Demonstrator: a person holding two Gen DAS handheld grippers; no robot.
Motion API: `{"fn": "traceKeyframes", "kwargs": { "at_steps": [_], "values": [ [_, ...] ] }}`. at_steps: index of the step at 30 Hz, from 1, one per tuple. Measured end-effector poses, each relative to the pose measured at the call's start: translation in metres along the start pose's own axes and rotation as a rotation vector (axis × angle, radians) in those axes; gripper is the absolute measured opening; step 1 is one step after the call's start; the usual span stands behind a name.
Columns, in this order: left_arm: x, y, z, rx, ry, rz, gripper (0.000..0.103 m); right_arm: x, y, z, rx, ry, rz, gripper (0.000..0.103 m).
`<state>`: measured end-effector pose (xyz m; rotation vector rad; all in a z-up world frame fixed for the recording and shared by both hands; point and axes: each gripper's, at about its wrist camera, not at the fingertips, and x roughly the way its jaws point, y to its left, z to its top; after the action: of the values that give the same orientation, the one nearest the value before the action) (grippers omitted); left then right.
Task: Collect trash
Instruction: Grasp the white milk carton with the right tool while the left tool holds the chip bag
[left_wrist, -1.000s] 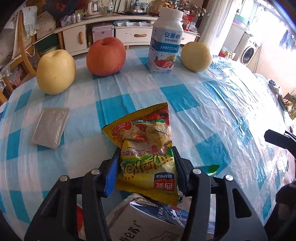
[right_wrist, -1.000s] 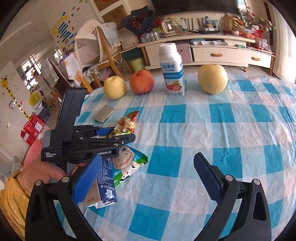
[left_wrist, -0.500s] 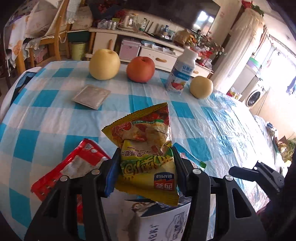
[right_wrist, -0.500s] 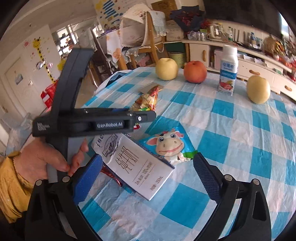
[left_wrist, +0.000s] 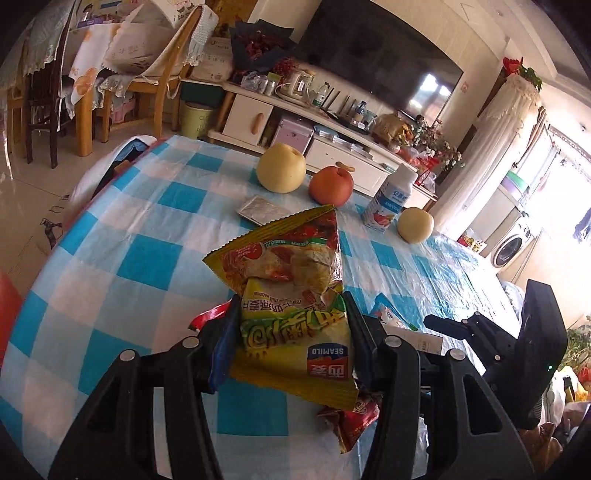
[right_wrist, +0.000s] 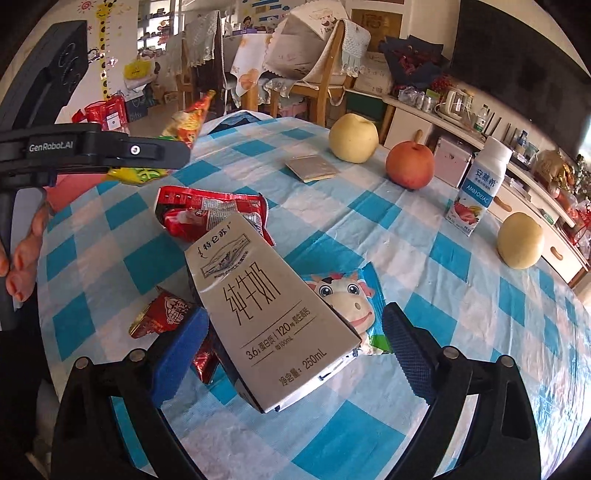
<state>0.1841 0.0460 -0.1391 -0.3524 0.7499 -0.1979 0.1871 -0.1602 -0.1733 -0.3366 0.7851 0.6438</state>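
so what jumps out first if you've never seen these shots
The yellow snack bag clamped in the left gripper fills the left wrist view. In the right wrist view a grey milk carton lies on red wrappers between the open right gripper's fingers, which have just been closing.

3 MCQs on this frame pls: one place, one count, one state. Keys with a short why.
1. Where is the milk carton?
A. lying flat on the table between the right gripper's fingers
B. standing beside the red apple
C. held in the left gripper

2. How many whole fruits stand on the table?
A. one
B. three
C. five

3. What is the left gripper doing?
A. open and empty
B. shut on the yellow packet
C. shut on the bottle

Key: 1 A, the carton lies flat between the fingers, pads clear of it; 2 B, two yellow fruits plus one red apple; 3 B, both pads press the packet's sides, with it lifted off the table.
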Motion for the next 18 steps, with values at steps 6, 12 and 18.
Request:
{"fn": "traceKeyframes", "kwargs": {
  "at_steps": [6, 12, 18],
  "values": [
    [0.000, 0.013, 0.000, 0.018, -0.002, 0.005, 0.054, 0.008, 0.006, 0.002, 0.000, 0.014, 0.037, 0.094],
    [-0.002, 0.018, 0.001, 0.027, 0.000, -0.009, 0.054, 0.007, 0.022, 0.000, -0.044, 0.020, 0.034, 0.076],
    [-0.006, 0.024, 0.000, 0.026, -0.008, -0.017, 0.054, 0.003, 0.026, -0.002, -0.009, 0.011, 0.000, 0.069]
  ]
}}
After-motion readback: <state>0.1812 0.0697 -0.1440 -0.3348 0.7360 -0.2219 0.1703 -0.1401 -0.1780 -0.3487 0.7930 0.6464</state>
